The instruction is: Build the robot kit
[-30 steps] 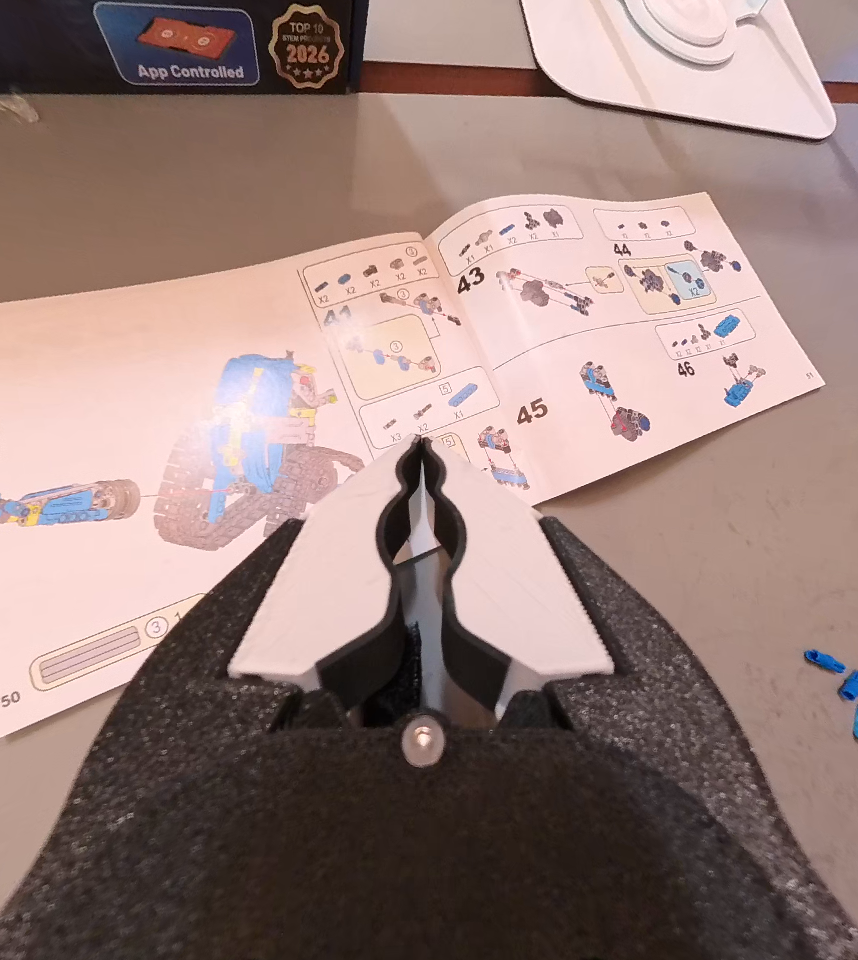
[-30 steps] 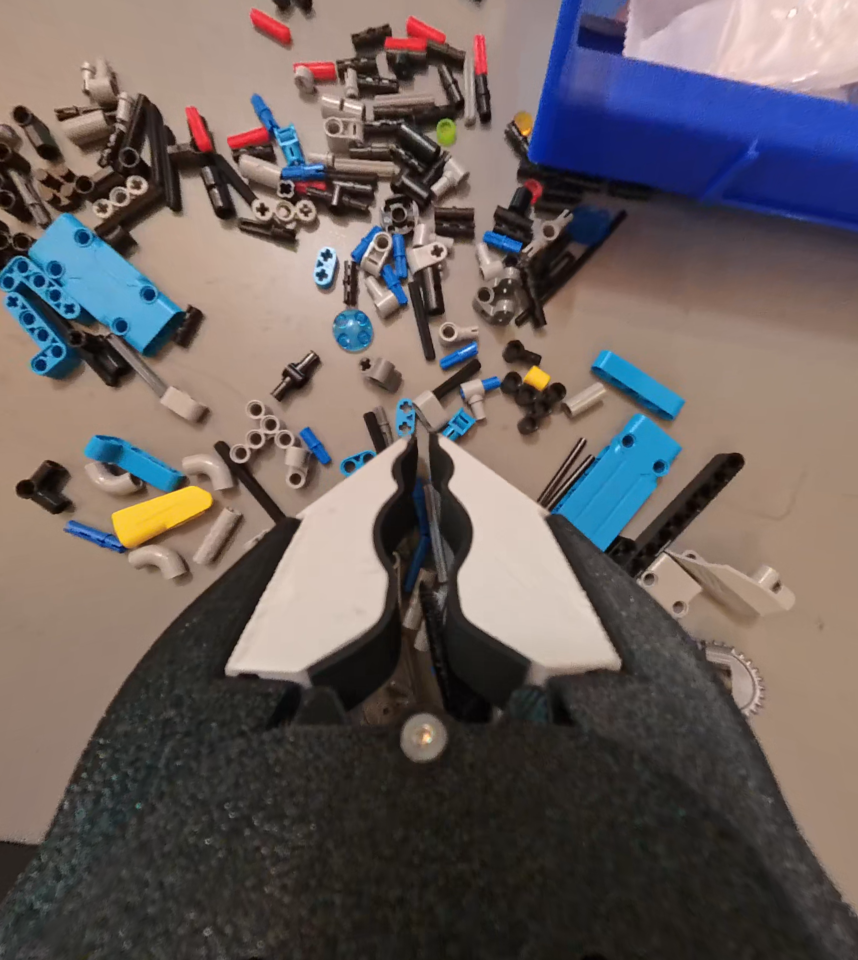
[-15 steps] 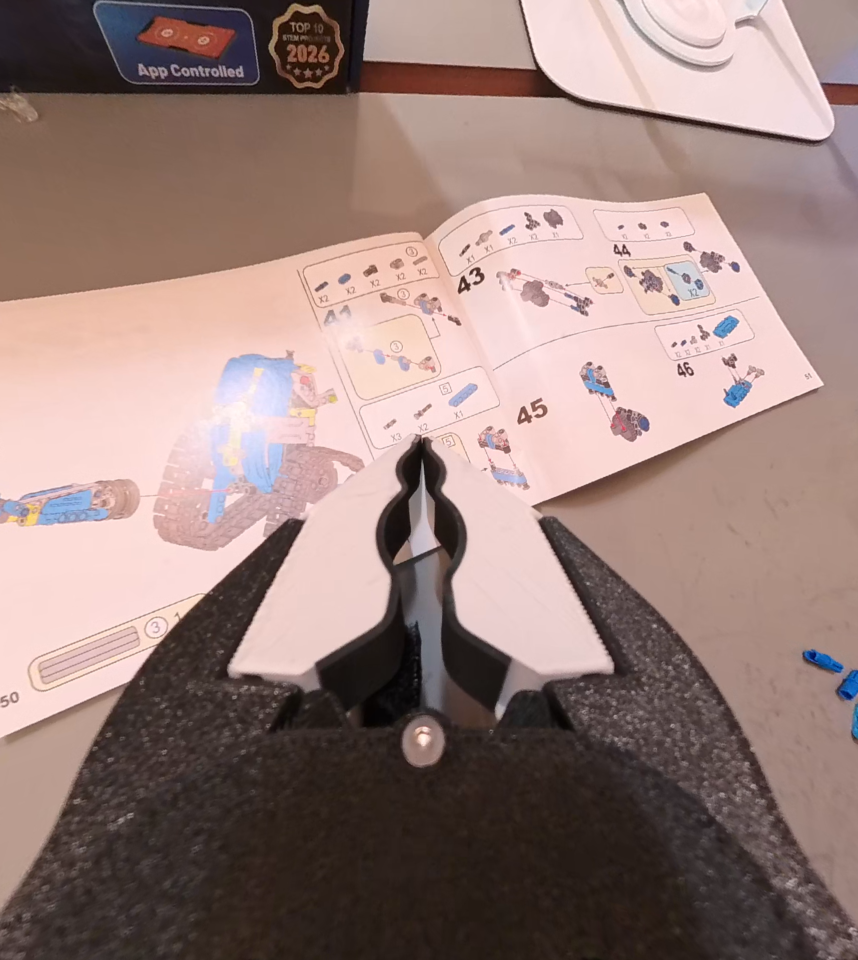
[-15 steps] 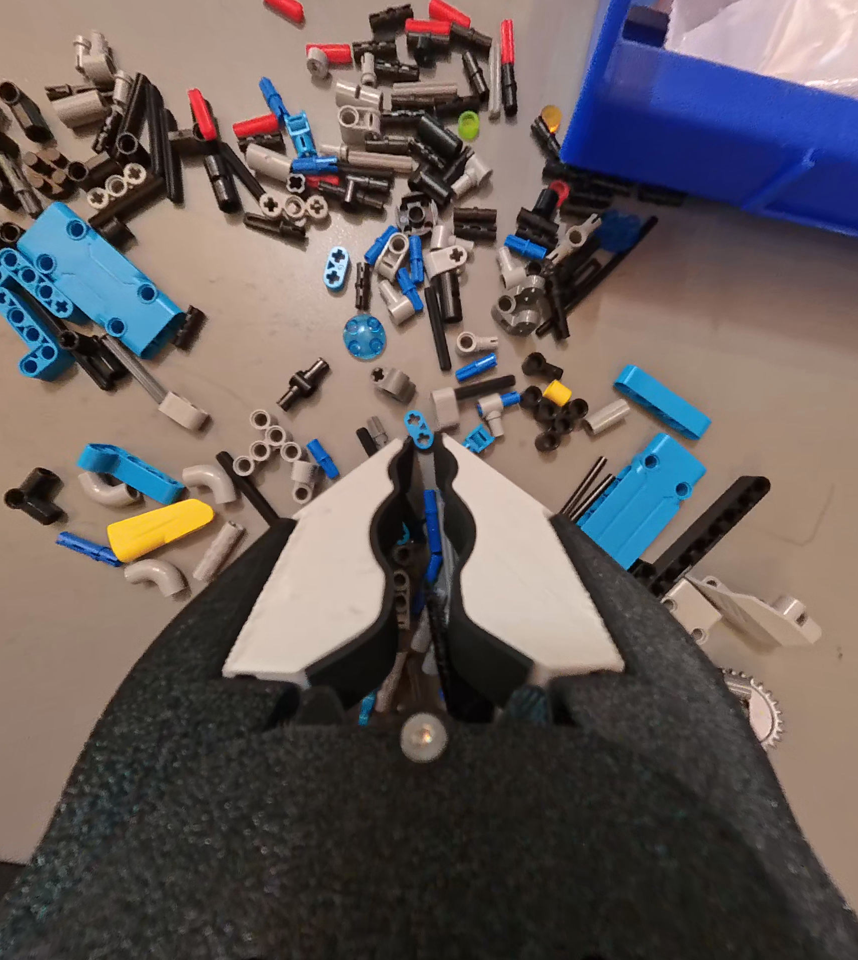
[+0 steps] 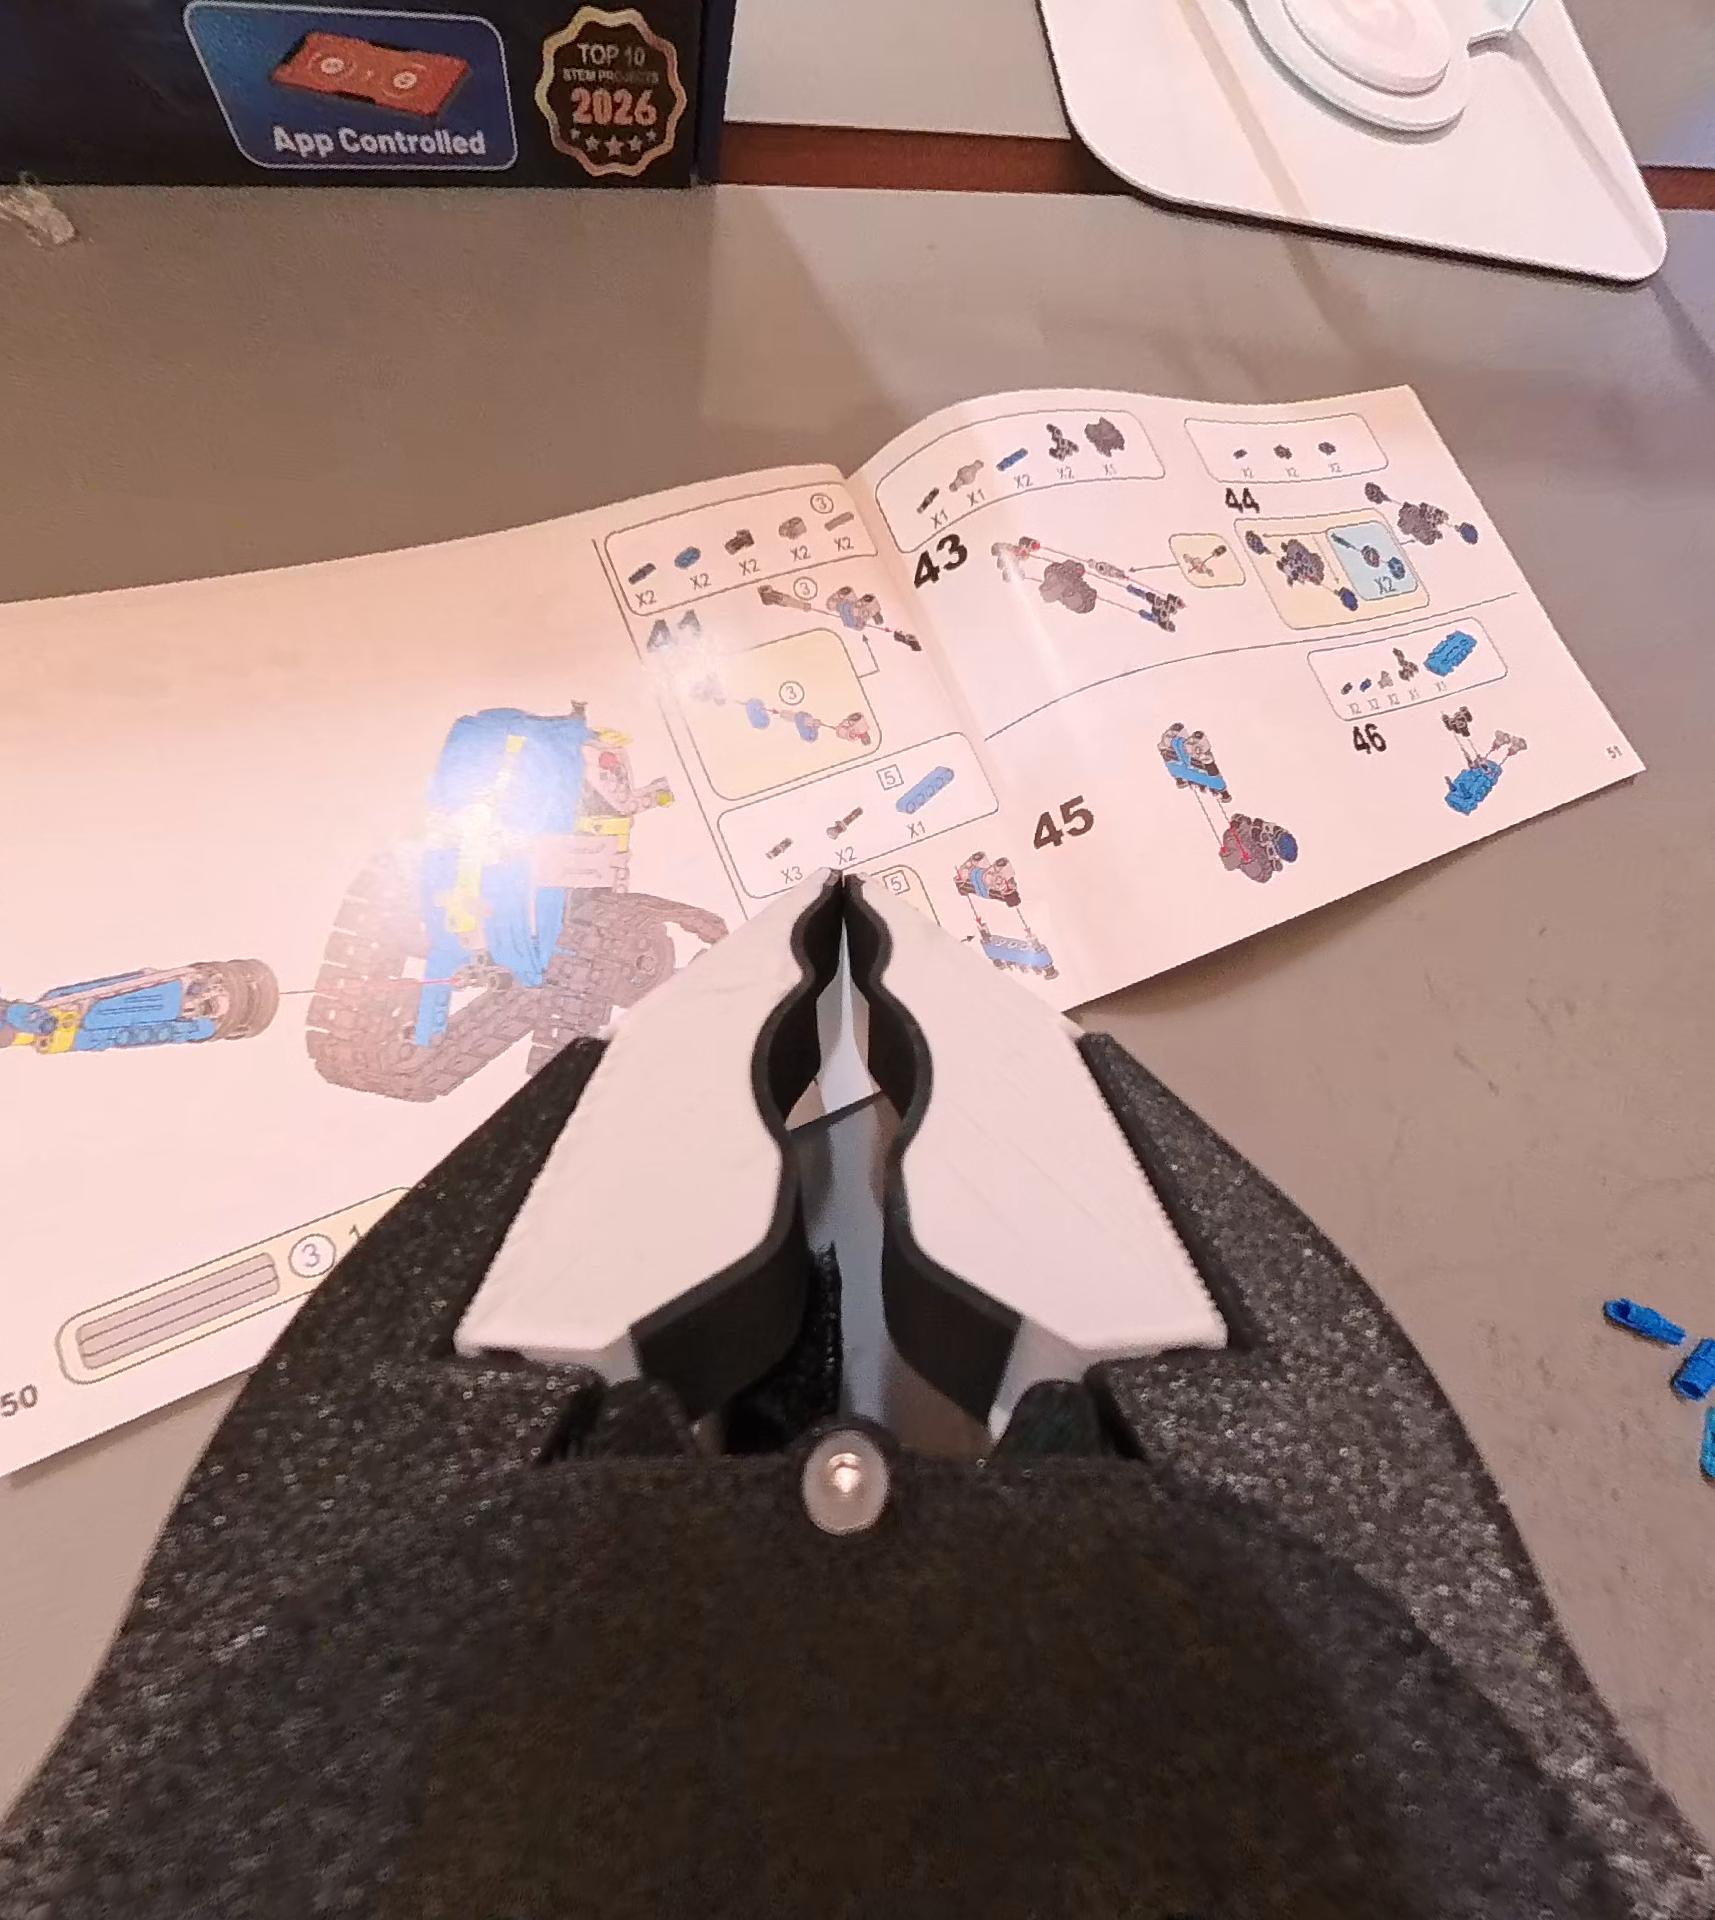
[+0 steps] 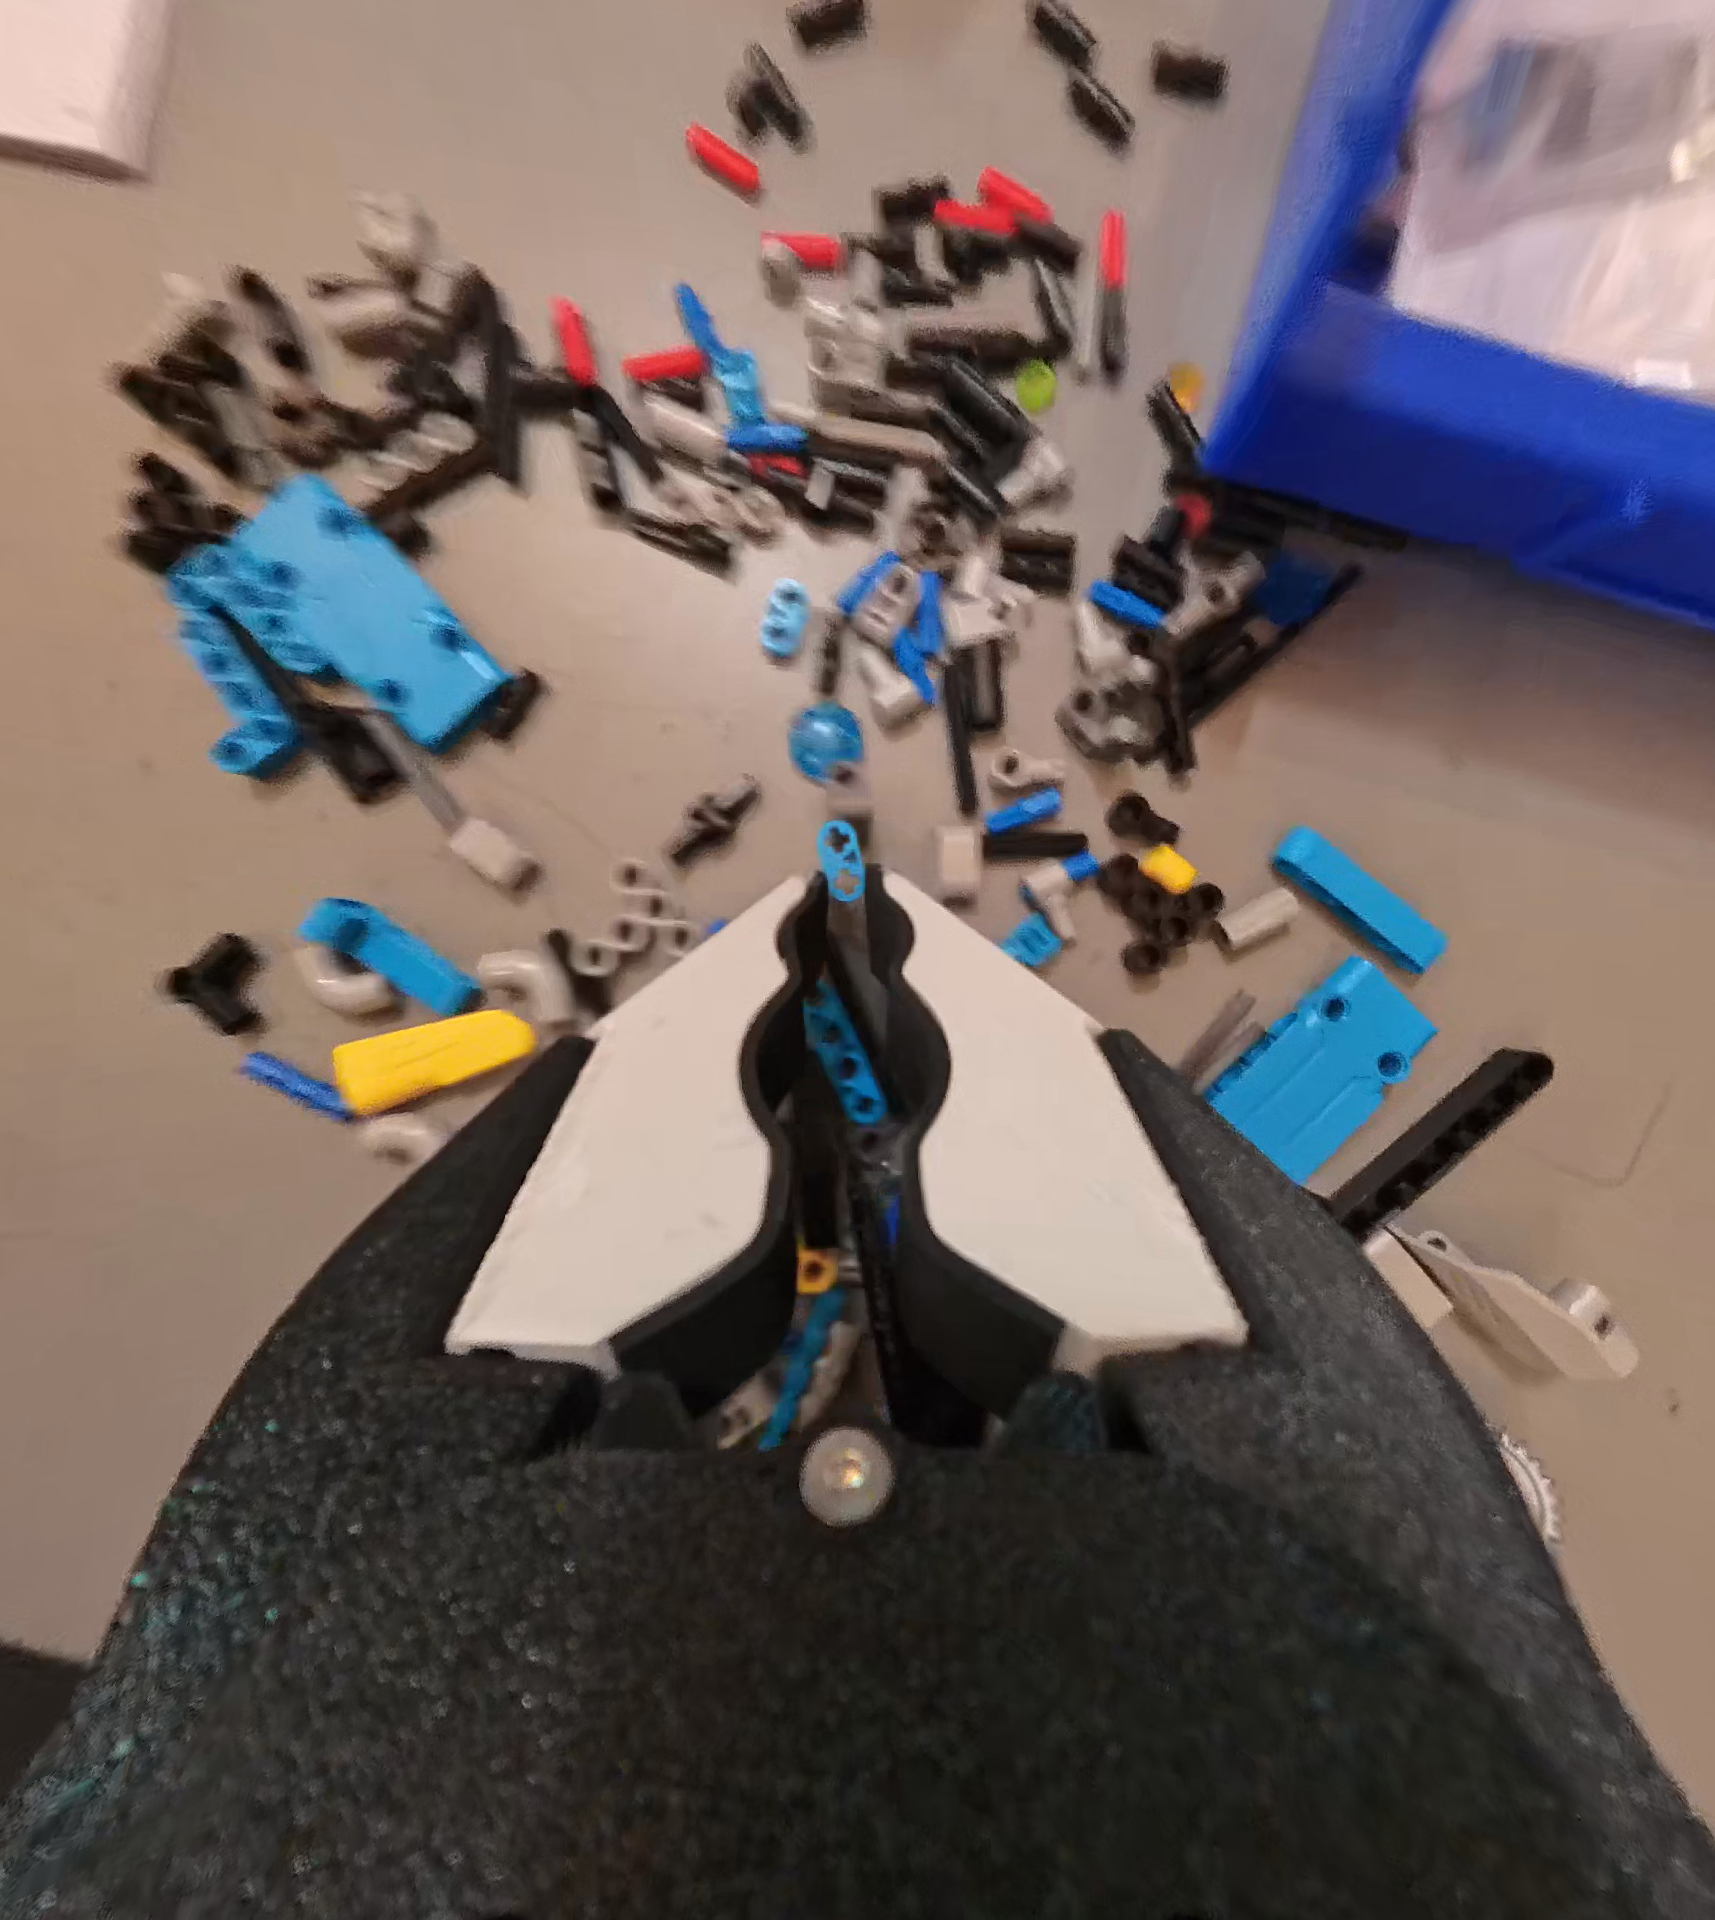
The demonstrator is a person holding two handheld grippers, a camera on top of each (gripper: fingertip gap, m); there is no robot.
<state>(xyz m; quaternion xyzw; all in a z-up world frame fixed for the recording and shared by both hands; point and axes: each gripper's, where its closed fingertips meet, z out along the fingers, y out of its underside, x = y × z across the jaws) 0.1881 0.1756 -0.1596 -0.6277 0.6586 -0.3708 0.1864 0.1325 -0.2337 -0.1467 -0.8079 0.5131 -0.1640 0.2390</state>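
Observation:
My left gripper is shut and empty, hovering over the open instruction booklet on the grey table. My right gripper is shut on a small blue two-hole connector, which sticks out past the fingertips, held above a scatter of loose building parts. Through the gap between the fingers I see more blue and black parts lying underneath. The right wrist view is blurred by motion.
A blue bin stands at the right of the parts. A large blue panel lies left, a yellow piece near the gripper. Three small blue parts lie right of the booklet. A dark box and white tray are at the back. The grippers' ends are close to 40 centimetres from one another. The left gripper is farther from the yellow piece, some 35 centimetres, than the right, some 9 centimetres.
My right gripper has lifted up and back from the parts with the small blue connector in its tips. My left gripper has stayed still.

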